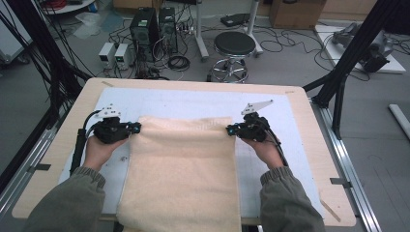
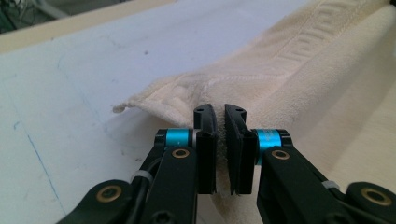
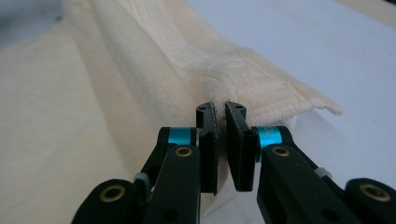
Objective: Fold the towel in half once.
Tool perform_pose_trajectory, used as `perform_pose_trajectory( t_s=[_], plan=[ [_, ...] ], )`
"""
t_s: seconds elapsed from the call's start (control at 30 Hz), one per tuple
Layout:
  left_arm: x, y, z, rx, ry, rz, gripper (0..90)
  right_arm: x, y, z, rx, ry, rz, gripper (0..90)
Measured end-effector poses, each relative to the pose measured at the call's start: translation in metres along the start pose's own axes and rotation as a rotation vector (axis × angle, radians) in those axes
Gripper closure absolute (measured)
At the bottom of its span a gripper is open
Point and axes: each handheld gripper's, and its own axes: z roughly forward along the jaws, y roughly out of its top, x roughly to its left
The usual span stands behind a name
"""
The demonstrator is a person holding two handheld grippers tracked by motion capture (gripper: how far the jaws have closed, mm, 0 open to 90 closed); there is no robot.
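A cream towel (image 1: 181,169) lies on the white mat (image 1: 193,104) and hangs over the table's near edge. My left gripper (image 1: 137,128) pinches its far left edge, and the right gripper (image 1: 230,129) pinches its far right edge. Seen from the left gripper view, the jaws of that gripper (image 2: 220,114) are shut on the towel's edge (image 2: 261,88), which is lifted off the mat. The right gripper view has its gripper (image 3: 220,112) shut on the raised hem of the towel (image 3: 233,70) in the same way.
The mat covers a wooden table (image 1: 314,145). Behind the table stand a black stool (image 1: 234,46), computer towers (image 1: 145,29) and loose cables on the floor. Black frame posts (image 1: 358,43) rise at the right and left.
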Motion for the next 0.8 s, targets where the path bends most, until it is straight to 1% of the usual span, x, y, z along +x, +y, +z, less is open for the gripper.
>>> perform_pose_trajectory(
  t_s=[0.03,0.07,0.1,0.13,0.17,0.2,0.23,0.27,0.3,0.37,0.43,0.5,0.53,0.57,0.6,0.63,0.7,0.73,0.8],
  plan=[
    [-0.004,-0.001,-0.005,-0.004,-0.008,0.006,82.8,0.007,0.0,-0.006,-0.003,0.0,-0.017,83.9],
    [-0.01,-0.005,-0.013,-0.011,-0.021,0.02,82.7,0.012,0.0,-0.01,-0.003,0.008,-0.027,83.9],
    [-0.015,-0.008,-0.018,0.003,-0.029,0.04,82.6,0.022,-0.002,-0.016,0.001,0.019,-0.044,83.9],
    [-0.019,-0.01,-0.022,0.005,-0.034,0.055,82.4,0.029,-0.005,-0.02,0.005,0.026,-0.056,83.9],
    [-0.026,-0.016,-0.028,0.007,-0.041,0.063,82.2,0.035,-0.008,-0.022,0.01,0.031,-0.06,83.9],
    [-0.031,-0.021,-0.033,0.017,-0.048,0.076,81.9,0.043,-0.013,-0.024,0.038,0.052,-0.063,83.7],
    [-0.036,-0.026,-0.037,0.022,-0.054,0.088,81.6,0.051,-0.017,-0.025,0.058,0.053,-0.074,83.7],
    [-0.041,-0.032,-0.04,0.029,-0.06,0.089,81.4,0.058,-0.023,-0.027,0.049,0.052,-0.093,83.7],
    [-0.046,-0.038,-0.042,0.039,-0.07,0.088,81.2,0.064,-0.028,-0.027,0.054,0.066,-0.086,83.7],
    [-0.053,-0.051,-0.047,0.069,-0.077,0.099,80.3,0.075,-0.039,-0.027,0.072,0.08,-0.094,83.3],
    [-0.058,-0.063,-0.051,0.101,-0.082,0.095,79.3,0.082,-0.05,-0.026,0.085,0.104,-0.094,81.9],
    [-0.06,-0.072,-0.057,0.135,-0.084,0.087,76.6,0.086,-0.061,-0.027,0.113,0.103,-0.094,77.3],
    [-0.059,-0.074,-0.059,0.142,-0.087,0.081,73.7,0.086,-0.065,-0.027,0.117,0.101,-0.09,74.0],
    [-0.058,-0.076,-0.064,0.145,-0.082,0.071,70.8,0.086,-0.068,-0.028,0.118,0.099,-0.081,70.7],
    [-0.057,-0.077,-0.067,0.149,-0.076,0.071,68.3,0.085,-0.071,-0.031,0.113,0.092,-0.067,67.6],
    [-0.056,-0.075,-0.07,0.143,-0.07,0.065,66.1,0.084,-0.073,-0.033,0.099,0.079,-0.06,63.1],
    [-0.053,-0.071,-0.071,0.126,-0.061,0.058,62.7,0.081,-0.071,-0.037,0.069,0.063,-0.042,59.7],
    [-0.053,-0.067,-0.069,0.12,-0.058,0.056,61.0,0.08,-0.069,-0.037,0.056,0.053,-0.043,57.4],
    [-0.051,-0.06,-0.063,0.112,-0.049,0.066,58.0,0.076,-0.063,-0.035,0.051,0.036,-0.044,52.3]
  ],
)
